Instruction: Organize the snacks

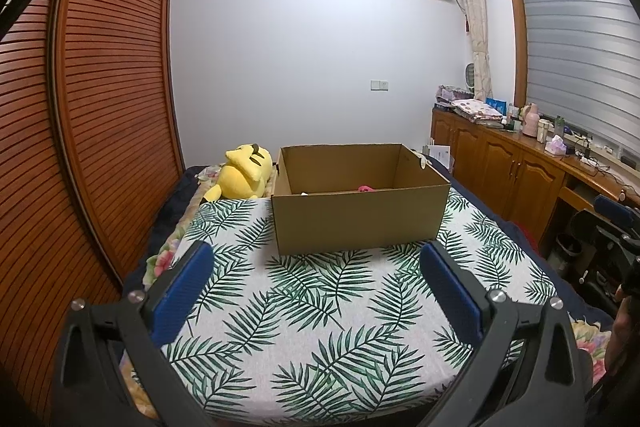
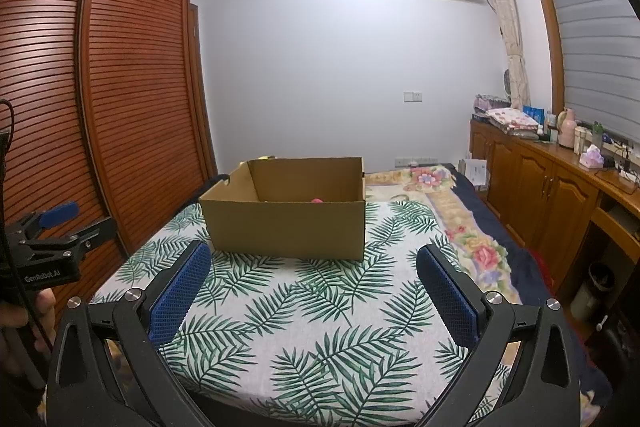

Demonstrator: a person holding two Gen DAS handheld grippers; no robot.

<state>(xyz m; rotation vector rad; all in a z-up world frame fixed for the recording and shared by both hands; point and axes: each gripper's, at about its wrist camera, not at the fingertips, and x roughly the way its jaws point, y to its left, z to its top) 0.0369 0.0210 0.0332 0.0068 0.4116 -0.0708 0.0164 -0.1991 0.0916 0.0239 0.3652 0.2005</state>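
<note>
Box (image 1: 358,223) ahead on the leaf-print cloth (image 1: 320,315), both my grippers empty.
Left gripper (image 1: 316,267) and right gripper (image 2: 314,263) hover with fingers wide apart, short of the box's near wall, not touching it; something pink (image 1: 366,188) shows inside; a yellow plush (image 1: 242,173) lies left of it.

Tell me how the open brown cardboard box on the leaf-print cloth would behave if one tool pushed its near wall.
The open brown cardboard box probably slides rather than tips: it sits low and wide on the flat leaf-print cloth. It likely feels light, since only a small pink item shows inside. Its thin, unsupported walls may flex inward, and the cloth could bunch ahead of it.
</note>
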